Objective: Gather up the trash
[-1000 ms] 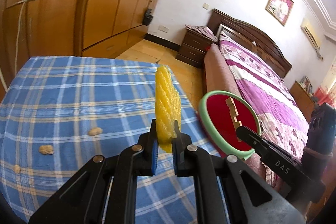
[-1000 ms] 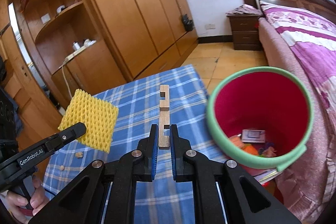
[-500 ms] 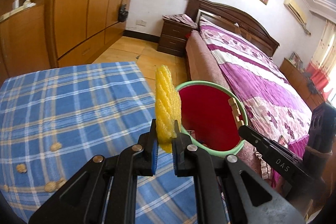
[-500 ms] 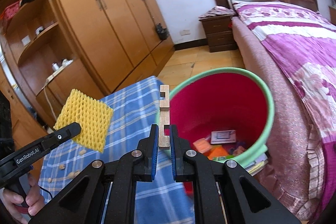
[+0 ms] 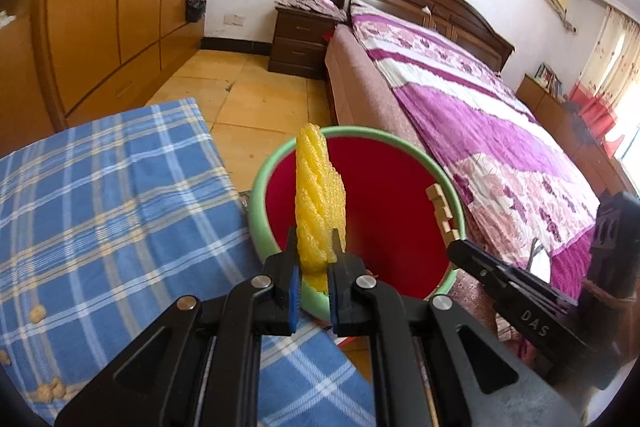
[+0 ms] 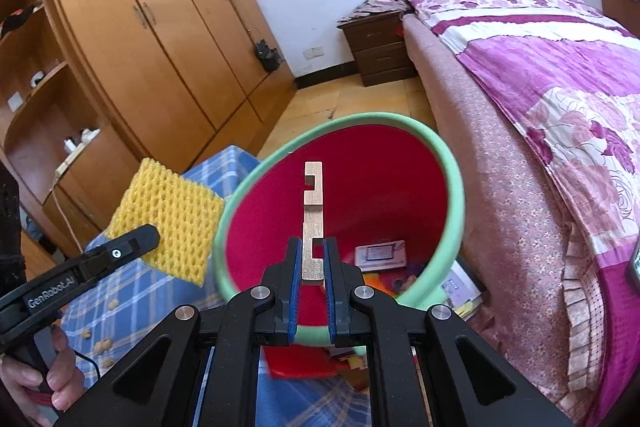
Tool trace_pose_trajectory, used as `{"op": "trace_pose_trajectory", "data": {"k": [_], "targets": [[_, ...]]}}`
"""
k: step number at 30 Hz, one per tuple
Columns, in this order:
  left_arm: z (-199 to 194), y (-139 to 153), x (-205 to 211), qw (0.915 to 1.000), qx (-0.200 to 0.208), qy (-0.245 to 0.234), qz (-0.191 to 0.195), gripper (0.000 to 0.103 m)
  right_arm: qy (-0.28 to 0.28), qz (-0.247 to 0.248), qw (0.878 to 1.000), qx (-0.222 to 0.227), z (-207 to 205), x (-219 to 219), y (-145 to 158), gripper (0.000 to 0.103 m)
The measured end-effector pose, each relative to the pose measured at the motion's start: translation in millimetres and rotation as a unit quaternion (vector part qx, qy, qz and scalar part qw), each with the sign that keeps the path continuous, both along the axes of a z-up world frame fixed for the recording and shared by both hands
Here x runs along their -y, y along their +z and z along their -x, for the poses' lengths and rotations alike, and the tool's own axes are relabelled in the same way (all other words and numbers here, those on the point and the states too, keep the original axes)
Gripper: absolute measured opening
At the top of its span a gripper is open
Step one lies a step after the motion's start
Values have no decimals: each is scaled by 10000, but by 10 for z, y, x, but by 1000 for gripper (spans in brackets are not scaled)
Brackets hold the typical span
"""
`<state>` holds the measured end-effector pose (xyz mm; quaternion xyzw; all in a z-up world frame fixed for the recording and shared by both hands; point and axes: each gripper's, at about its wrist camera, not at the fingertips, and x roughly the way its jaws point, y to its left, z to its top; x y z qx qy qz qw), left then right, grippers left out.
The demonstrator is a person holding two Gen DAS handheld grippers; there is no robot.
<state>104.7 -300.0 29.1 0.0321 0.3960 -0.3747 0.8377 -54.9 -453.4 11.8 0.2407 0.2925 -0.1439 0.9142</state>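
My left tongs (image 5: 313, 281) pinch the lower end of a yellow foam net (image 5: 318, 203), which stands upright from the pads, edge-on in the left wrist view and flat-faced at 9 o'clock in the right wrist view (image 6: 168, 221). My right tongs (image 6: 312, 269) pinch a notched wooden piece (image 6: 313, 219) that rises straight up from the pads; in the left wrist view the same piece (image 5: 442, 211) shows at 3 o'clock, above the far jaw tip. Both items are held over the mouth of the red bin (image 6: 394, 183) with a green rim (image 5: 272, 163), which sits between the blue checked cloth (image 5: 100, 195) at 9 o'clock and the bed (image 6: 560, 99) at 3 o'clock. Paper scraps (image 6: 380, 255) lie at the bin's bottom. Small brown crumbs (image 5: 38, 313) dot the cloth at 8 o'clock. My hand (image 6: 44, 371) grips the left handle at 7 o'clock.
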Motion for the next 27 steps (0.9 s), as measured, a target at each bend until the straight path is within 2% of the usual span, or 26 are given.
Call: {"op": "trace_pose_trajectory", "data": {"k": [12, 19, 21, 23, 27], "targets": [[-119, -407, 427, 9988, -97, -113, -476, 10, -62, -161, 9998, -57, -109, 253, -177, 10], [-170, -525, 507, 9982, -161, -40, -577, 10, -22, -201, 9998, -16, -170, 327, -234, 10], [-182, -539, 533, 9981, -182, -26, -591, 14, -12, -200, 9998, -5, -175, 344, -245, 12], [-183, -546, 538, 9980, -183, 6, -605, 29, 13, -207, 9998, 14, -184, 352, -253, 13], [-171, -532, 531, 9982, -143, 66, -586, 39, 39, -266, 9996, 71, -186, 366, -255, 13]]}}
